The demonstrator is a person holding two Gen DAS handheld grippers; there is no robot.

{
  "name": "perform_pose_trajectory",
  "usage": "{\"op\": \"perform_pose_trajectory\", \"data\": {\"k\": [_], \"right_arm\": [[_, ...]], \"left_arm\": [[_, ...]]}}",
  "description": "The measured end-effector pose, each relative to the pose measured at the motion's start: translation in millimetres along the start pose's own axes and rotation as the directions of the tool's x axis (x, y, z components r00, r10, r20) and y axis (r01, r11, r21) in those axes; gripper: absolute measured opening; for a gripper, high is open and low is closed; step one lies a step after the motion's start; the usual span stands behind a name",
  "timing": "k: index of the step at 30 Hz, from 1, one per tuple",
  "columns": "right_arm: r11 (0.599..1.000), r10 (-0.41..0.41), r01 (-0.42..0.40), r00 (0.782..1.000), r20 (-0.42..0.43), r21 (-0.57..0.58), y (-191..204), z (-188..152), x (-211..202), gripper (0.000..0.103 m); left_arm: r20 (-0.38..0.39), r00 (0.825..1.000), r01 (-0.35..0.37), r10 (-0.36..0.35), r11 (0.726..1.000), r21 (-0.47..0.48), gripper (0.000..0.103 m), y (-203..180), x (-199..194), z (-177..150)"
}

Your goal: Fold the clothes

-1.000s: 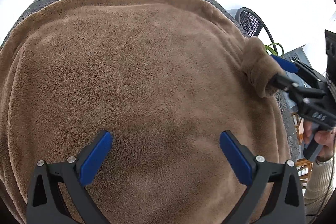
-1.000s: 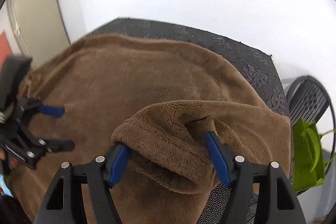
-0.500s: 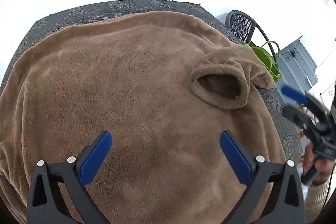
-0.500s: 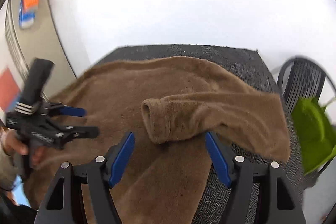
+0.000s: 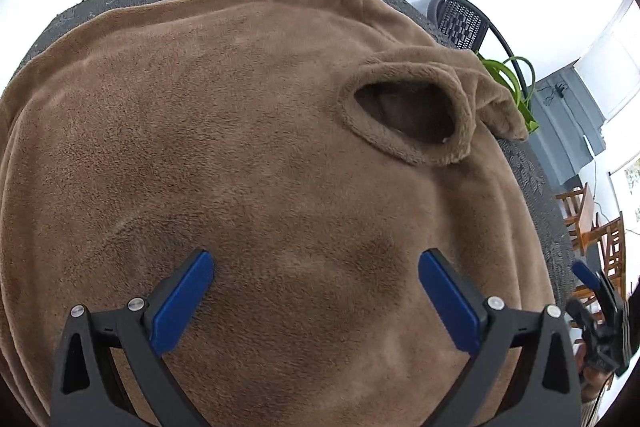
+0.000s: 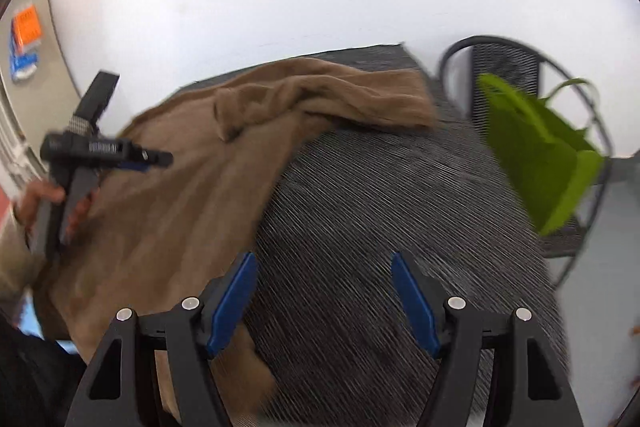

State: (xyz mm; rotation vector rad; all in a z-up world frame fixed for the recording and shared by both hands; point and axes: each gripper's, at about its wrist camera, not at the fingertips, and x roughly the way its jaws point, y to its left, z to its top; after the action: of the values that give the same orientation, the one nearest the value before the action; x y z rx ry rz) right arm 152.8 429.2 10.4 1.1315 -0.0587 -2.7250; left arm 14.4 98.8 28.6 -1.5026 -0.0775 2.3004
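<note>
A brown fleece top (image 5: 240, 147) lies spread over a dark grey table (image 5: 536, 195). One sleeve is folded in across its body, and the open cuff (image 5: 404, 119) faces me. My left gripper (image 5: 314, 267) hovers open just above the body of the top, nothing between its blue pads. My right gripper (image 6: 324, 263) is open over the bare table (image 6: 380, 207), beside the top's right edge (image 6: 180, 207), holding nothing. The folded sleeve (image 6: 320, 95) lies farther back. In the right wrist view the left gripper (image 6: 154, 163) is held by a hand (image 6: 40, 199). The right gripper (image 5: 580, 291) shows blurred at the edge of the left wrist view.
A black mesh chair (image 6: 500, 59) with a bright green bag (image 6: 536, 147) on it stands just past the table's far right corner. Wooden chairs (image 5: 600, 239) stand further off to the right. A white wall runs behind the table.
The right gripper had the sleeve cuff between its fingers, left it folded over the top, and swung away right to the bare table. The left gripper drew back slightly.
</note>
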Motion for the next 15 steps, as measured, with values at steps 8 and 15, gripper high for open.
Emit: {"op": "perform_pose_trajectory", "data": {"k": [8, 15], "right_arm": [[0.957, -0.179, 0.188, 0.982, 0.057, -0.22, 35, -61, -39, 0.072], [0.902, -0.239, 0.276, 0.959, 0.149, -0.333, 63, -99, -46, 0.071]], "left_arm": [[-0.003, 1.0, 0.013, -0.013, 0.993, 0.117, 0.103, -52, 3, -1], [0.002, 1.0, -0.016, 0.016, 0.984, 0.177, 0.103, -88, 7, 8]]}}
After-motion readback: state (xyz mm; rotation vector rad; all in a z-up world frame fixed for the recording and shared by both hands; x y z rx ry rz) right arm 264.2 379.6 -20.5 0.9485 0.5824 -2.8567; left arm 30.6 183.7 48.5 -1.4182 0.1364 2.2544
